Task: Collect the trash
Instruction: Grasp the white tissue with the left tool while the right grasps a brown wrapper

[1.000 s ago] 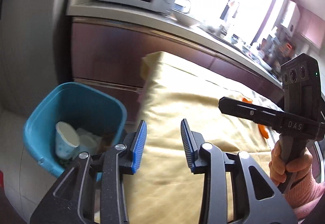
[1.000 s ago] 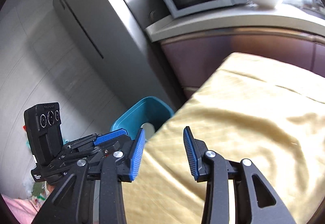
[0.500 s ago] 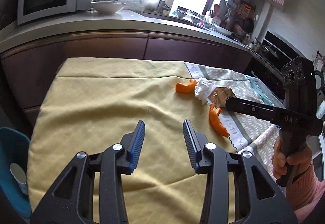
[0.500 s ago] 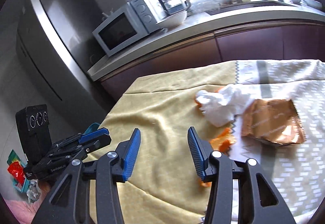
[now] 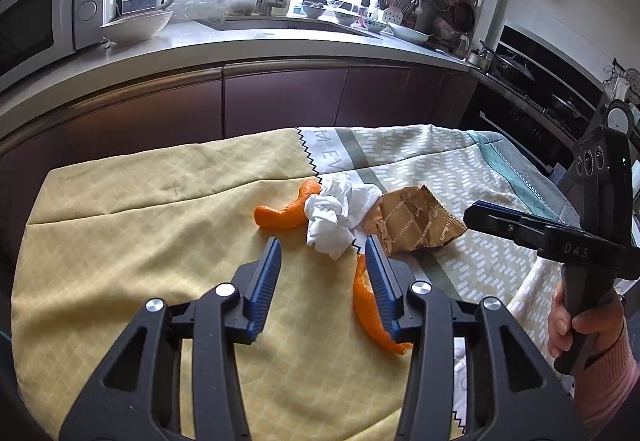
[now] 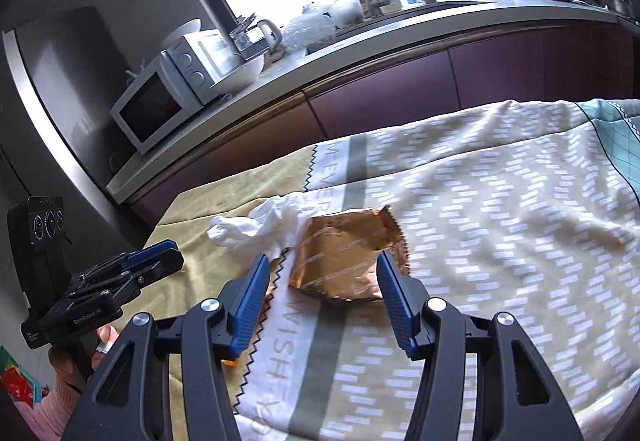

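Trash on cloth-covered table, kitchen counter behind, fingers opening, empty.

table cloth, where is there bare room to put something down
Free: the yellow cloth left of the orange peel, and the patterned cloth right of the brown wrapper. Crowded: the middle seam, where peels, crumpled tissue and wrapper cluster.

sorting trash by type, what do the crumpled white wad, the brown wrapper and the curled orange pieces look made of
Crumpled white wad: soft matte tissue paper, judging by its limp, fine creases.
Brown wrapper: thin foil or metallised plastic, probably; coppery sheen, sharp creases, serrated edge, printed lettering.
Curled orange pieces: citrus peel, apparently; bright dimpled skin, curled shape.
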A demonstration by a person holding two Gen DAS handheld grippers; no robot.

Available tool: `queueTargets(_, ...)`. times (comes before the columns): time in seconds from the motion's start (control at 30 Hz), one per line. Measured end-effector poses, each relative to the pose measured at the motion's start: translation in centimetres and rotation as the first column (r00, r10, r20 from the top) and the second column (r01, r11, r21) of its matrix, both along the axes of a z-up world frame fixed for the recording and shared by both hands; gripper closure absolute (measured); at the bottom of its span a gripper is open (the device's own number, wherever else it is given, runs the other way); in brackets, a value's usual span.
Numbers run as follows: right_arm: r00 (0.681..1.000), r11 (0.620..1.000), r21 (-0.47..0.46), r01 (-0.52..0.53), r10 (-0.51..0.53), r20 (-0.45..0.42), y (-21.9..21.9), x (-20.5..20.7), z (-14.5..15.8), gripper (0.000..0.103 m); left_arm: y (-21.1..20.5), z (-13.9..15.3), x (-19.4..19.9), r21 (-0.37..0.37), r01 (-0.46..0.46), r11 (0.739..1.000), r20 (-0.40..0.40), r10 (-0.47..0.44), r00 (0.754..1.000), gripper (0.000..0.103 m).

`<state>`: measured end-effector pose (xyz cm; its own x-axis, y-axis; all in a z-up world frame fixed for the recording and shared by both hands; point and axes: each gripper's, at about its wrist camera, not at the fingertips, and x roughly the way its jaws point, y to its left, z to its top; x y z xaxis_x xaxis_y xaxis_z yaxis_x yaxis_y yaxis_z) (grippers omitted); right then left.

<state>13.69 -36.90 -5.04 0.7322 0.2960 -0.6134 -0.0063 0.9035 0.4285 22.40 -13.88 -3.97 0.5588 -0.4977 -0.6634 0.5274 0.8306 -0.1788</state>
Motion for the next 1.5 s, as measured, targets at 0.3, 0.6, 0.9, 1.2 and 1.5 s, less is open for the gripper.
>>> queueTargets(0.3, 0.996, 0.999, 0.002, 0.052, -0.051, -0.075, -3.4, 3.0, -2.5, 0.040, -2.4, -2.4, 2.8, 0.029, -0.012, 1.000, -0.068, 0.014, 0.998, 0.059)
queueTargets(0.6, 0.994, 0.999, 0.038, -0.019, 0.023, -0.106, -2.4, 5.3, -3.3, 0.033, -3.7, -3.8, 4.6, 0.040, -0.018, 0.999, -0.108, 0.022, 0.994, 0.062)
queueTargets(0.9, 0.991, 0.997, 0.034, -0.071, 0.075, -0.115, -1.3, 4.8, -3.6, 0.070, -4.0, -4.5, 5.1, 0.032, -0.010, 0.999, -0.141, 0.015, 0.990, 0.095)
queueTargets(1.2, 0.994, 0.995, 0.063, -0.076, 0.081, -0.072, -1.3, 3.4, -3.0, 0.098, -3.2, -2.6, 3.3, -0.004, 0.009, 1.000, -0.091, -0.010, 0.996, 0.099)
queueTargets(1.5, 0.998, 0.994, 0.099, -0.054, 0.055, -0.009, -2.0, 0.7, -1.3, 0.099, 0.9, -0.2, -0.1, -0.055, -0.014, 0.998, -0.046, 0.011, 0.999, 0.099)
